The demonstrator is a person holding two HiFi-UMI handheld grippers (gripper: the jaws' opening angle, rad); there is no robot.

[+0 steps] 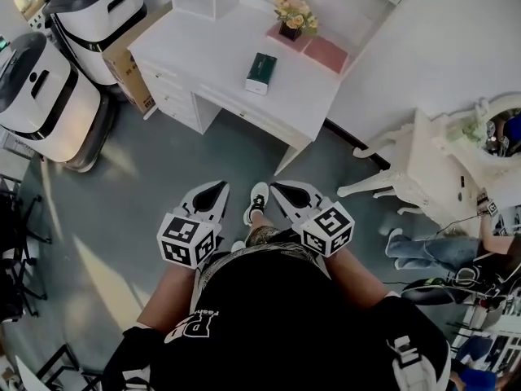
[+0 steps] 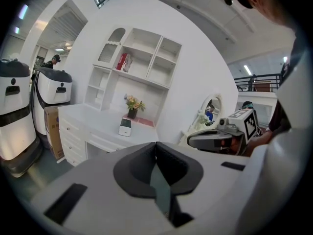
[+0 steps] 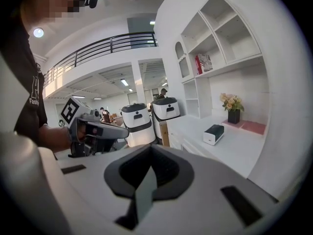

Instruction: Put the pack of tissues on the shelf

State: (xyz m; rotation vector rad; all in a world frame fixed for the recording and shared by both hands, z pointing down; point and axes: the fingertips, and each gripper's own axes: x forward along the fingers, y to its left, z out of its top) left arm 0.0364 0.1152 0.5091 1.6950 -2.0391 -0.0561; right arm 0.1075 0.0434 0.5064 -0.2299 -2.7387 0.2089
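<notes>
The pack of tissues, dark green on top with white sides, lies on the white desk ahead of me. It also shows small in the left gripper view and the right gripper view. The white shelf unit rises behind the desk, with a red item in one compartment. My left gripper and right gripper hang side by side over the grey floor, well short of the desk. Both are shut with nothing between the tips.
A vase of flowers and a pink mat sit at the back of the desk. Two white machines and a cardboard box stand at the left. A white dressing table and a seated person are at the right.
</notes>
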